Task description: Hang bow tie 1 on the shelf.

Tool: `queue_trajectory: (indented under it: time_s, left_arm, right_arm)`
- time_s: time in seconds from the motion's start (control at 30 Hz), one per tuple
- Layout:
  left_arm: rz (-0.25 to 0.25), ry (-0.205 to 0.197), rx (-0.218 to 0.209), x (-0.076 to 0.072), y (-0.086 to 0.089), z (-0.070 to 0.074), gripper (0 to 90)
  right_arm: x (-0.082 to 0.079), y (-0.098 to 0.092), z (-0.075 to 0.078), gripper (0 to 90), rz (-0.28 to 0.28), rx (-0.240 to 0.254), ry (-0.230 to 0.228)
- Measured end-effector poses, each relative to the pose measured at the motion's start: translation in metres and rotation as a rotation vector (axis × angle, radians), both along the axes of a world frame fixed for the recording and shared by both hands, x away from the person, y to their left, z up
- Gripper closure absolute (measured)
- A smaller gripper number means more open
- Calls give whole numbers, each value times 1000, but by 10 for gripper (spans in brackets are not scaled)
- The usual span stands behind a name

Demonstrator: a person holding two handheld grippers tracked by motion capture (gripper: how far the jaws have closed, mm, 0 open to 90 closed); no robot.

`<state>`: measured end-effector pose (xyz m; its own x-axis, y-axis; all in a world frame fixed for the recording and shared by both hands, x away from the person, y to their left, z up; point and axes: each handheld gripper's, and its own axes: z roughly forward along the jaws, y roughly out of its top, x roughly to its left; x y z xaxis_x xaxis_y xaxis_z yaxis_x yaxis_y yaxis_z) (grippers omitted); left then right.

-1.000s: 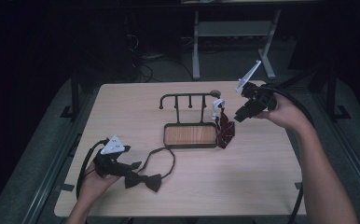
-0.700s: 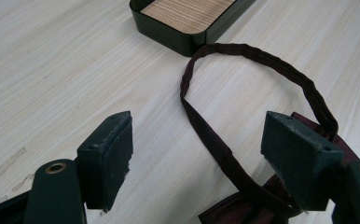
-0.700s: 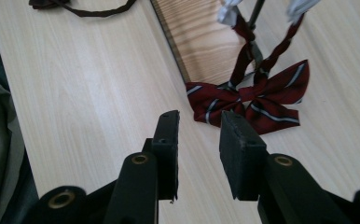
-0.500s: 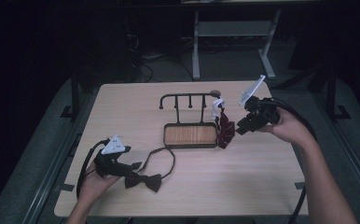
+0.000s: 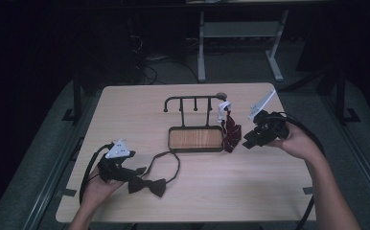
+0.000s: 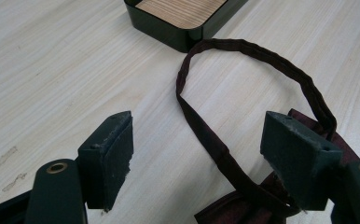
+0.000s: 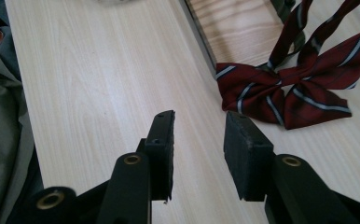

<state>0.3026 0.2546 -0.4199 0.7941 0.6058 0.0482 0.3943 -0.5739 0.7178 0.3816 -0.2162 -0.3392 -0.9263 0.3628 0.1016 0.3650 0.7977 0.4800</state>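
Two bow ties flank the rack (image 5: 195,122): the striped one (image 7: 295,86) hangs beside it, ahead of the right claw (image 7: 199,140), whose empty jaws have just been opening; the left claw (image 6: 199,154) gapes around the dark one's strap (image 6: 206,135).

My right gripper (image 5: 251,142) has come down from above the table's (image 5: 125,103) right edge to just beside the striped bow tie (image 5: 230,133) at the rack (image 5: 193,100), its jaws opening with nothing between them.

No text, label or number can be read anywhere.
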Motion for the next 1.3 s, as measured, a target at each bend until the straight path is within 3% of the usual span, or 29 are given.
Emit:
queue_trajectory:
  time_s: [0.57,0.67,1.3]
  left_arm:
    - [-4,13,-2,0,-4,-2,255]
    - [-15,15,17,0,-4,-2,256]
    - [-36,28,27,5,-12,1,262]
  right_arm:
    - [-24,-12,-27,567,-14,41,8]
    - [-30,-15,-33,557,-21,51,13]
    - [-51,-14,-51,525,-9,46,5]
